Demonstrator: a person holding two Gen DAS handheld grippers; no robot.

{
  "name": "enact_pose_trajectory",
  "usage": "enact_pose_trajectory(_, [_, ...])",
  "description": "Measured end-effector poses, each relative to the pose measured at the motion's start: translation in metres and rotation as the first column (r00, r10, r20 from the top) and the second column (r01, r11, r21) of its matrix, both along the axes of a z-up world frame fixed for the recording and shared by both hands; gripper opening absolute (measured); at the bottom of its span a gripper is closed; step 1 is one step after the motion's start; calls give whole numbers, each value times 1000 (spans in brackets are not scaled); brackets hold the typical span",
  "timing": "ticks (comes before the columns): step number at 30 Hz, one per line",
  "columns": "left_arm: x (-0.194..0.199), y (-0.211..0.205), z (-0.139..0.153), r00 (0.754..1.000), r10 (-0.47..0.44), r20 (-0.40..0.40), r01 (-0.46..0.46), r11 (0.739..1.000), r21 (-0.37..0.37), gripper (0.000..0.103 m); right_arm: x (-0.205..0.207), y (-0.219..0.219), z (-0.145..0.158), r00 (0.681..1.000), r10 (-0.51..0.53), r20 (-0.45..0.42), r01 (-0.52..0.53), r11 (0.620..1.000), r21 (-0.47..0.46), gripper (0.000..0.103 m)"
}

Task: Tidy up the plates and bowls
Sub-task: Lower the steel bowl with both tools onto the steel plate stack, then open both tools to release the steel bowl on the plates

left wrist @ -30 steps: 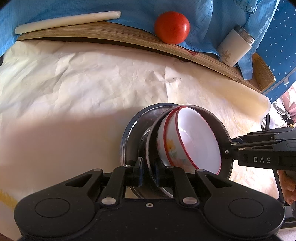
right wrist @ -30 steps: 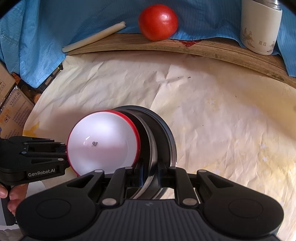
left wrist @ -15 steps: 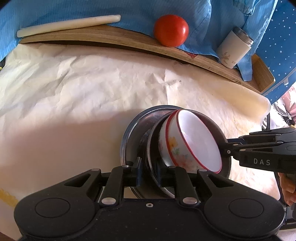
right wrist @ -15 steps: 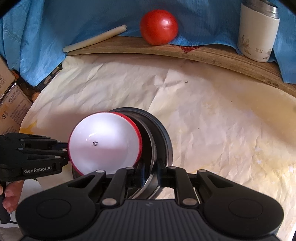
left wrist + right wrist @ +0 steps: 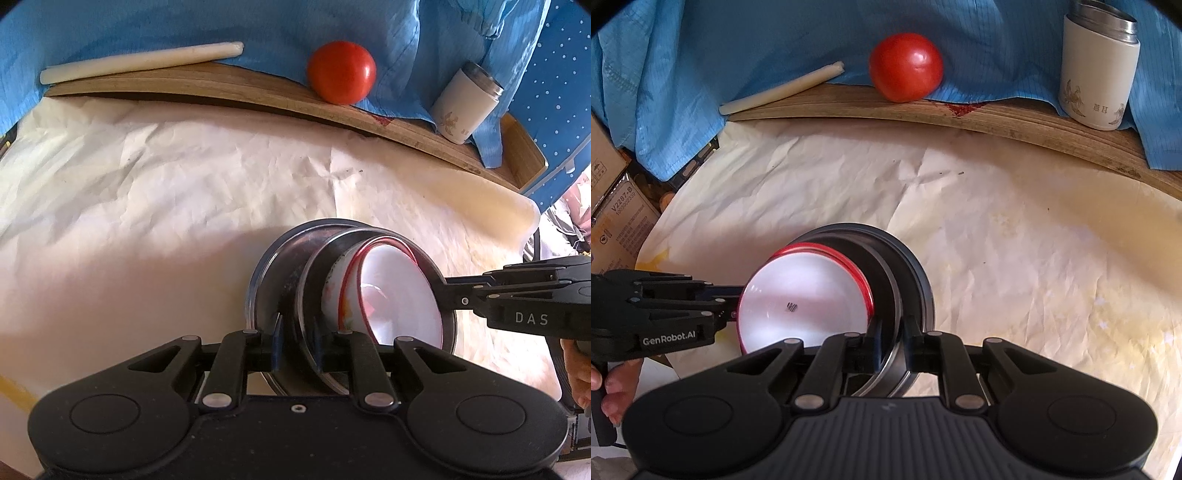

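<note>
A white bowl with a red rim and flower print [image 5: 399, 302] sits inside a steel plate [image 5: 314, 273], which rests in a second steel plate [image 5: 273, 273]. The stack is held above the paper-covered table. My left gripper [image 5: 297, 341] is shut on the near rim of the inner plate. My right gripper [image 5: 892, 345] is shut on the opposite rim of the same stack; it also shows in the left wrist view [image 5: 452, 293]. In the right wrist view the bowl [image 5: 803, 302] faces the camera, with the plates [image 5: 908, 273] behind it and the left gripper [image 5: 733, 304] at its left.
Crumpled cream paper [image 5: 166, 192] covers the table. Along the far edge a wooden board [image 5: 236, 85] carries a white candle [image 5: 140, 61], a red tomato [image 5: 341, 75] and a white tumbler [image 5: 467, 107] against blue cloth. Cardboard boxes [image 5: 617, 206] stand off the table's left.
Both grippers have lifted the stack slightly and moved it toward the camera side; the bowl has tipped a little more inside the plates. Both grips are unchanged.
</note>
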State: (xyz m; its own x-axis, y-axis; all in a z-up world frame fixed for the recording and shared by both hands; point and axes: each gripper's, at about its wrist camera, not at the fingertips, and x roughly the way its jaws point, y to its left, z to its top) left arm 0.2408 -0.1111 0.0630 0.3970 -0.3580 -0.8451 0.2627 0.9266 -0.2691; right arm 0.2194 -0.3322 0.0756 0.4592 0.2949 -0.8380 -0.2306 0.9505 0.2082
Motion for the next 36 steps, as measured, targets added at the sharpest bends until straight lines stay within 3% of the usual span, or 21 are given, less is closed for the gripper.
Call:
enact_pose_trajectory(18, [-7,6,6,999,22,42,-21,1000,-12,24,-8,0,5,999,-16,33,15,1000,7,18])
enact_pose_trajectory(23, [-9,11,9,997,36,62,-35,999,-23,35,-11,0,9,998,-27,54,27,1000,5,18])
enact_pose_trajectory(32, [-17,12,18,992,44,122,-43,999,-9,43,-20,1,15,994,-47,96,50,998,-25,24])
enact_pose_trajectory(36, [-21,13,22,987,44,156,-44,999,-5,45,-24,0,17,992,-60,108,63,998,-21,35])
